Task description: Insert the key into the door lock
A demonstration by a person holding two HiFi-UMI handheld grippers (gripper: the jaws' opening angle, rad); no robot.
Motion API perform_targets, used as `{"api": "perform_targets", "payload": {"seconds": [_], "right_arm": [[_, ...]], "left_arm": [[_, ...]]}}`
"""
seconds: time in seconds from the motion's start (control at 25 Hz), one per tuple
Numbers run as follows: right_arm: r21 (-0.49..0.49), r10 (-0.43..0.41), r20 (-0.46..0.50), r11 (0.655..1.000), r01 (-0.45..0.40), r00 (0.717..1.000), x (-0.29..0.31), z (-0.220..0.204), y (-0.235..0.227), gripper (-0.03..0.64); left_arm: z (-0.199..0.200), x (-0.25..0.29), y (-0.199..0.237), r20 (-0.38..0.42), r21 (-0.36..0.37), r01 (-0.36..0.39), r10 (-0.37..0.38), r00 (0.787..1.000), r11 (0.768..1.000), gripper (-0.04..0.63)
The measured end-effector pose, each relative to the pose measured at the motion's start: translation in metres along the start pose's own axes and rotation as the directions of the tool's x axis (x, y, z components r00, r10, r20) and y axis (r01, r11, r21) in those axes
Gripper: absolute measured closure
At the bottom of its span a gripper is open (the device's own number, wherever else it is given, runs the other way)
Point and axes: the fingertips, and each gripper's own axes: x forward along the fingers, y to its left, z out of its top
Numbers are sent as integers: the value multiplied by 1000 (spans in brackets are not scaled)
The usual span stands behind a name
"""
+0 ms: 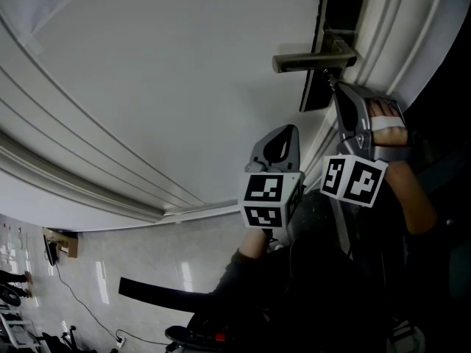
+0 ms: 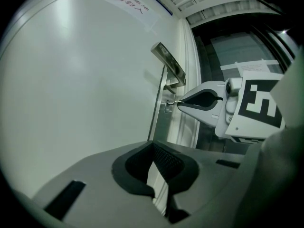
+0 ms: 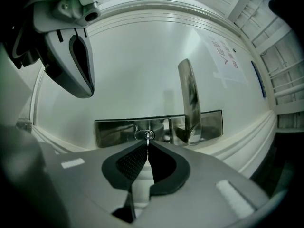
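A small metal key (image 3: pixel 147 138) is pinched in my right gripper (image 3: pixel 147 144), which is shut on it. The key's tip meets the round lock cylinder (image 3: pixel 144 135) in the dark metal lock plate (image 3: pixel 114 131); how deep it sits is unclear. In the left gripper view the right gripper (image 2: pixel 179 103) points at the lock cylinder (image 2: pixel 168 107) below the lever handle (image 2: pixel 169 63). My left gripper (image 2: pixel 153 145) is shut on nothing and hangs back from the door. From the head view the right gripper (image 1: pixel 333 83) is at the lock plate (image 1: pixel 318 88), the left gripper (image 1: pixel 282 134) lower down.
The lever handle (image 3: pixel 189 99) sticks out just right of the cylinder. The white door (image 1: pixel 147 72) has raised mouldings (image 1: pixel 81 175) along its edge. A sheet of paper (image 3: pixel 225 56) is stuck on the door. The left gripper's body (image 3: pixel 76 56) hangs at upper left in the right gripper view.
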Motion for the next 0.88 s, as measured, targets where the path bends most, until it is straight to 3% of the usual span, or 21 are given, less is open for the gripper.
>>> {"api": "perform_targets", "payload": {"seconds": [0.88], "right_arm": [[-3, -1, 3, 1000, 1, 1000, 2, 1, 1, 606]], "left_arm": [[4, -2, 1, 9, 16, -3, 3, 1000, 1000, 595]]}}
